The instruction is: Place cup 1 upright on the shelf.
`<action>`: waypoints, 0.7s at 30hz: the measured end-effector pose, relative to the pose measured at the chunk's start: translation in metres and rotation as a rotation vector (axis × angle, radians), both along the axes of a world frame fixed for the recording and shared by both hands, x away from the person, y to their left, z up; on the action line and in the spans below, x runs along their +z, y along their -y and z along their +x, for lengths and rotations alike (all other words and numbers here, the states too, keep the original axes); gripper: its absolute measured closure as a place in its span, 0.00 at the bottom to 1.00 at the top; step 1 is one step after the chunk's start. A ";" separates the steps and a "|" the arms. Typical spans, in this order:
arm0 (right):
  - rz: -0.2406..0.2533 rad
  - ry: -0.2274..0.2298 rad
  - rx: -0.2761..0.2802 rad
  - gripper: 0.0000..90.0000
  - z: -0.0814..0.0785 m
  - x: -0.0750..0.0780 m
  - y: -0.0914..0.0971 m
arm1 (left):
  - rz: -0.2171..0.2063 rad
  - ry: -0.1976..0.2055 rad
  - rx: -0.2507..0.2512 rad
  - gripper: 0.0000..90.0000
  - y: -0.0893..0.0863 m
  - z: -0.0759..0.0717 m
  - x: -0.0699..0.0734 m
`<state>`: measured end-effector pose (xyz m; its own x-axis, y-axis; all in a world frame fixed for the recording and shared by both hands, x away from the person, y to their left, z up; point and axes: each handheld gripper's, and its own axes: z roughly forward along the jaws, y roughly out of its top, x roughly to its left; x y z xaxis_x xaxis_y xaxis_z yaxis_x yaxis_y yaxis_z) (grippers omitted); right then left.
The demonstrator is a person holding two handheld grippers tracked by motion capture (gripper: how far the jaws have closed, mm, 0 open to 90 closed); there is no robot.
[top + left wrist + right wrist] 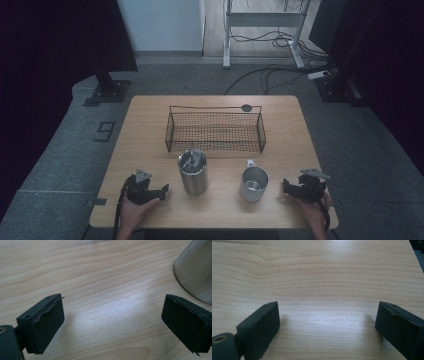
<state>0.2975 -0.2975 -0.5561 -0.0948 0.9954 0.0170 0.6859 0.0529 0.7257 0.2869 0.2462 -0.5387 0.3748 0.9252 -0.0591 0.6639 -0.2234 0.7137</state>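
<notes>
Wooden table (150, 135) — left gripper (163, 190), jaws spread wide and holding nothing, rests near the front edge just left of a steel tumbler (193, 172) with utensils inside. Right gripper (286, 187), likewise released and empty, lies right of a steel mug (254, 183). Wire basket (215, 131) stands behind both vessels — apart from them.

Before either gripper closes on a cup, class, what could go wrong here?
The tall steel tumbler carries loose utensils and stands close to the open left gripper; a sideways nudge could tip it. The mug sits handle away from the right gripper, so the jaws may slip on its smooth round wall.
</notes>
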 end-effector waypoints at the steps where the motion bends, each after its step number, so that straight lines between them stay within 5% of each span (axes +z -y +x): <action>1: 0.000 0.000 0.000 0.06 0.000 0.000 0.000 | 0.000 0.000 0.000 0.06 0.000 0.000 0.000; 9: 0.001 0.006 -0.007 0.08 -0.002 0.000 0.000 | -0.049 0.081 0.008 0.10 0.002 -0.016 0.016; 21: 0.005 0.007 -0.013 0.09 -0.003 0.000 0.000 | -0.090 0.108 -0.047 0.12 0.021 -0.029 0.037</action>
